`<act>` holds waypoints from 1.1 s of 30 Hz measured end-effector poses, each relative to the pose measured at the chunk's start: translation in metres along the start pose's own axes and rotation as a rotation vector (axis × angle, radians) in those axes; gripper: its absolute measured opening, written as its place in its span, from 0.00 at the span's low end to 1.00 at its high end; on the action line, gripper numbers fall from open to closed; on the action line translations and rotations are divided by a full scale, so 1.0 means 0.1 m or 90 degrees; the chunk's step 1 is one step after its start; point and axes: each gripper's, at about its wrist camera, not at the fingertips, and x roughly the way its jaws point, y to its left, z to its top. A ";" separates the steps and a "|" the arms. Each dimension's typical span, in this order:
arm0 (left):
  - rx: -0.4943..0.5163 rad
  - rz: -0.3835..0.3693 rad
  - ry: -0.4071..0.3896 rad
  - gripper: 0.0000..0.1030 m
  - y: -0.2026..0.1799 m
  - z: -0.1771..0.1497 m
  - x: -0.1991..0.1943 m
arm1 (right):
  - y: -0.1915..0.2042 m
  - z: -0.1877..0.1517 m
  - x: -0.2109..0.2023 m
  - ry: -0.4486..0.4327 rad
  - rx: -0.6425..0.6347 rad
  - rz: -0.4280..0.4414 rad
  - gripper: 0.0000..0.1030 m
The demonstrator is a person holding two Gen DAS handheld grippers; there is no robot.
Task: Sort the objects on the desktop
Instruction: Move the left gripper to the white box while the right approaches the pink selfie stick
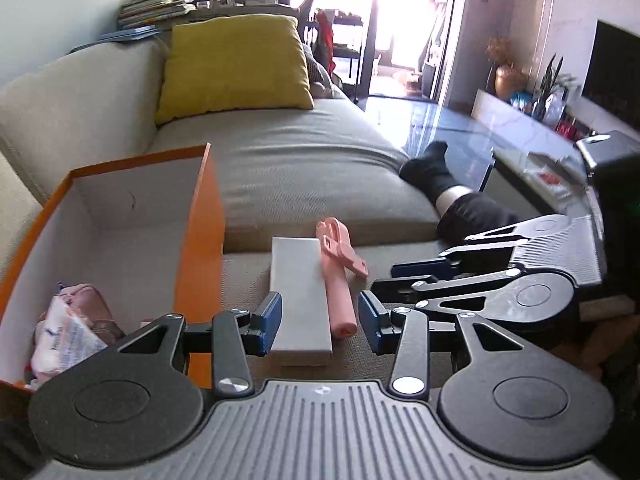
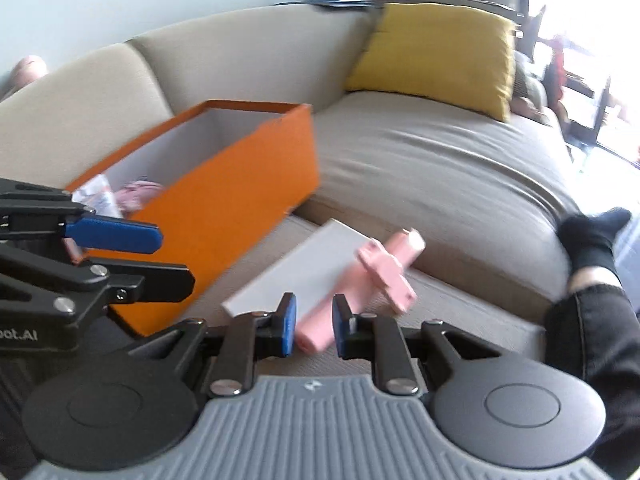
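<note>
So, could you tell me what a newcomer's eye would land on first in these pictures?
Probably the orange box, open on the grey sofa with pink things already inside at one end. Next, the yellow cushion propped against the sofa back. Then the pink tool lying beside a white slab next to the box.

Left tool [image 1: 320, 322]: angled downward, blue pads [image 1: 269, 322] set apart at a moderate gap, not pressing on anything. Right tool [image 2: 315, 326]: angled downward, pads [image 2: 289, 326] at a narrow gap, nothing visibly clamped. Both tools sit close together, right tool just beside the left. A dark-trousered leg [image 2: 592, 320] with a black sock extends at the right.
</note>
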 end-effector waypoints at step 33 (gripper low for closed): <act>-0.096 0.093 0.086 0.50 0.26 -0.17 0.99 | -0.44 -0.07 0.91 0.046 0.143 0.006 0.45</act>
